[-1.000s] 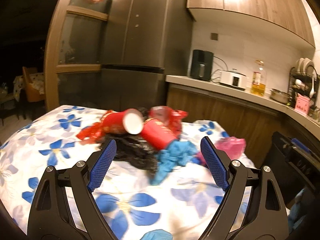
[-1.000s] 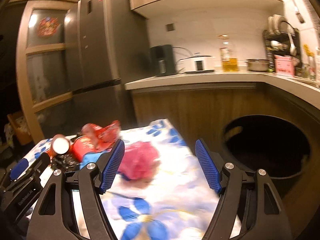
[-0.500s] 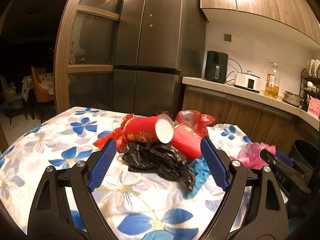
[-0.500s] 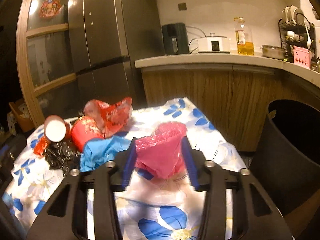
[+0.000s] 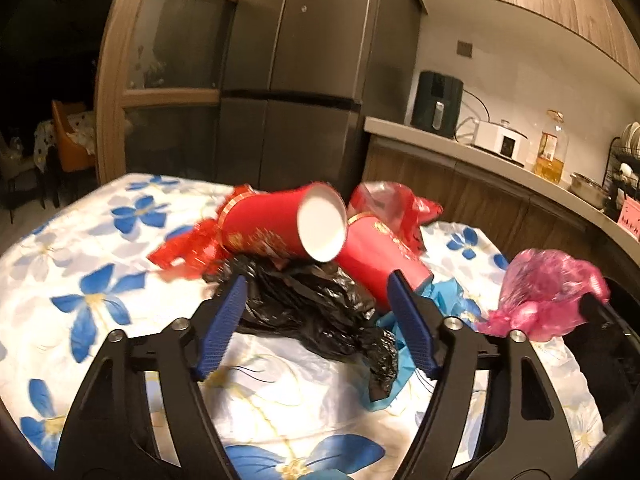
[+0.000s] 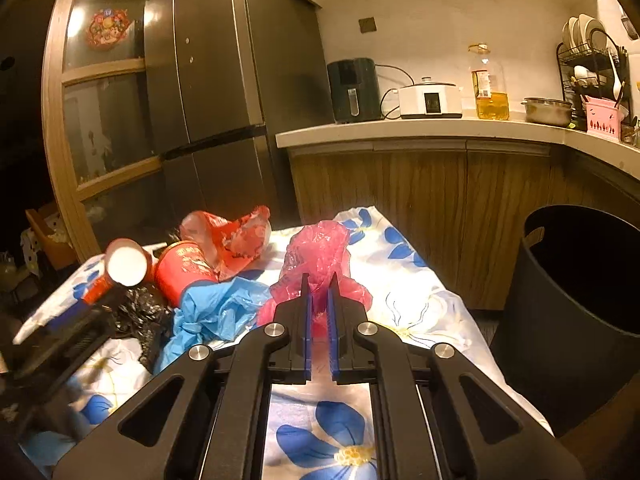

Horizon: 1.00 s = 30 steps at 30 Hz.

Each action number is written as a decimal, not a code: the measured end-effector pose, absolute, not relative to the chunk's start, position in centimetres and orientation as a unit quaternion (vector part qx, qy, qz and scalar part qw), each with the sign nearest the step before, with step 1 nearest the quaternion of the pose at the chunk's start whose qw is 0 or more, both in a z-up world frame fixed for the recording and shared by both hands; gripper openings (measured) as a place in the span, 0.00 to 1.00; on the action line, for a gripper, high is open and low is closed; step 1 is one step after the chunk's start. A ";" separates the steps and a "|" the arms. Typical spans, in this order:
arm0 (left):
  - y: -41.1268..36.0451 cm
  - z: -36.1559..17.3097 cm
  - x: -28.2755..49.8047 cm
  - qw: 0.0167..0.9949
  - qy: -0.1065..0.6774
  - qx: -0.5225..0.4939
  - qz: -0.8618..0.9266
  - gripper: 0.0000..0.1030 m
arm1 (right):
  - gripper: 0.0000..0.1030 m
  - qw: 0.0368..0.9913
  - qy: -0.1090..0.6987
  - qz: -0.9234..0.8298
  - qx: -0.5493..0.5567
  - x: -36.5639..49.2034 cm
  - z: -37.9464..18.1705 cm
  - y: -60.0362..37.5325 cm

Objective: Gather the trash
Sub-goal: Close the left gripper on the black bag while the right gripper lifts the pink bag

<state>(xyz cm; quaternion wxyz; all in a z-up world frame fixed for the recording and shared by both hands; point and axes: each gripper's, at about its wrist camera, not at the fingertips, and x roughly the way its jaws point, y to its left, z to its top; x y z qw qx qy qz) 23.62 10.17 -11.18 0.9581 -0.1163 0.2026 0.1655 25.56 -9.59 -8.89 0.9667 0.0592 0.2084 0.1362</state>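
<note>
Since the earlier frames, both hand-held grippers are closing in on the trash pile, and the right one is going from wide apart to pinched on the pink bag.

From the left wrist view, the left hand-held gripper (image 5: 316,320) is narrowing its jaws around the black plastic bag (image 5: 312,308), which is lying crumpled between the pads without yet being pressed. That bag is looking light, limp and slippery, so a bite into its bunched middle is likely holding better than a loose edge. Two red paper cups (image 5: 280,224) are lying on their sides on top of it (light, easily crushed, and likely to roll when the bag shifts); both are showing nothing inside, as far as the visible white mouth tells. A blue plastic sheet (image 5: 444,296) and a red wrapper (image 5: 188,252) are lying against the pile on the flowered counter (image 5: 80,240).

From the right wrist view, the right hand-held gripper (image 6: 319,308) is closing its jaws on the pink bag (image 6: 320,252), gathering thin, soft film at its lower folds while the rest is standing puffed above the pads. Beside the counter, to the right, the black bin (image 6: 560,300) is standing open; its inside is too dark to tell what it is holding.
</note>
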 end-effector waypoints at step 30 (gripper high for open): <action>10.1 -11.3 19.2 0.956 0.213 -0.177 0.095 0.00 | 0.07 0.967 0.192 0.151 0.073 22.0 -6.6 -11.5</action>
